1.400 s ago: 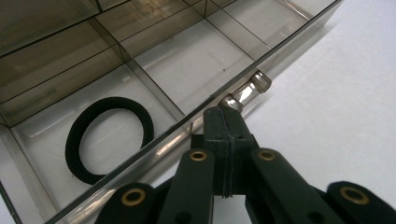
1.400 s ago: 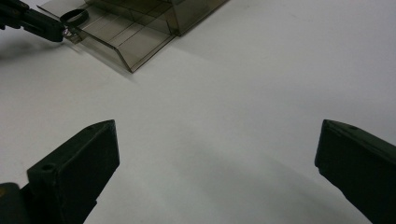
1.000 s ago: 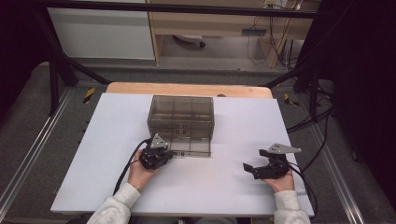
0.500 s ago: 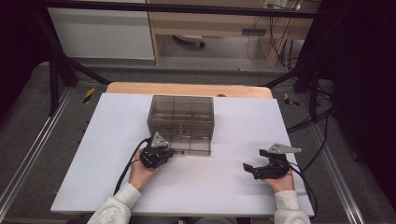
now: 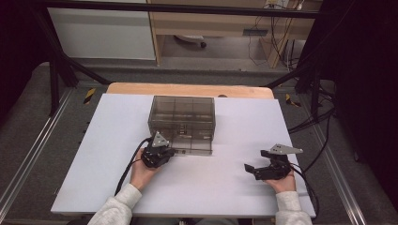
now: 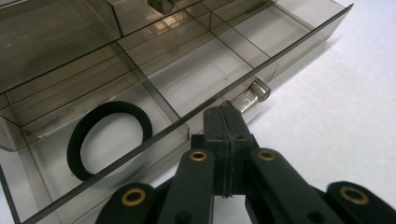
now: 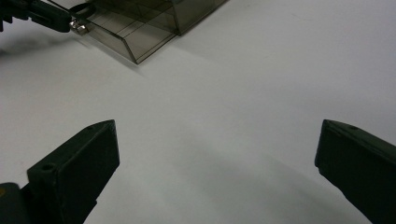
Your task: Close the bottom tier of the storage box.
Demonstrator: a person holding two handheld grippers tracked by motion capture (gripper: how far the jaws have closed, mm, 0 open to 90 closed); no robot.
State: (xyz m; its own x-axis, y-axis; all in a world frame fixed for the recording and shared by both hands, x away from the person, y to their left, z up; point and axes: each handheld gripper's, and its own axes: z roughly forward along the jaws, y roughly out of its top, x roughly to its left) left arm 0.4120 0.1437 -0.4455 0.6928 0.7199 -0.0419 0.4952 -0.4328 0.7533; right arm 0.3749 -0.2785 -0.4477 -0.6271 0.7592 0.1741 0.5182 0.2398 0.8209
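Note:
A smoky see-through drawer box (image 5: 182, 115) stands mid-table with its bottom drawer (image 5: 193, 149) pulled out toward me. In the left gripper view the drawer (image 6: 289, 44) is split into compartments, and a black ring (image 6: 109, 137) lies in the near-left one. My left gripper (image 5: 169, 151) (image 6: 225, 112) is shut on the drawer's small clear knob (image 6: 252, 92) at the front wall. In the right gripper view that left gripper (image 7: 60, 21) and the knob (image 7: 79, 27) sit at the top left. My right gripper (image 5: 249, 168) (image 7: 217, 135) rests open over bare table, right of the box, with nothing between its jaws.
The white table top (image 5: 94, 154) has a wooden strip (image 5: 187, 89) along its far edge. Black frame bars and metal rails (image 5: 33, 150) run beside the table. Cables (image 5: 309, 122) trail off the right side. Shelving stands behind.

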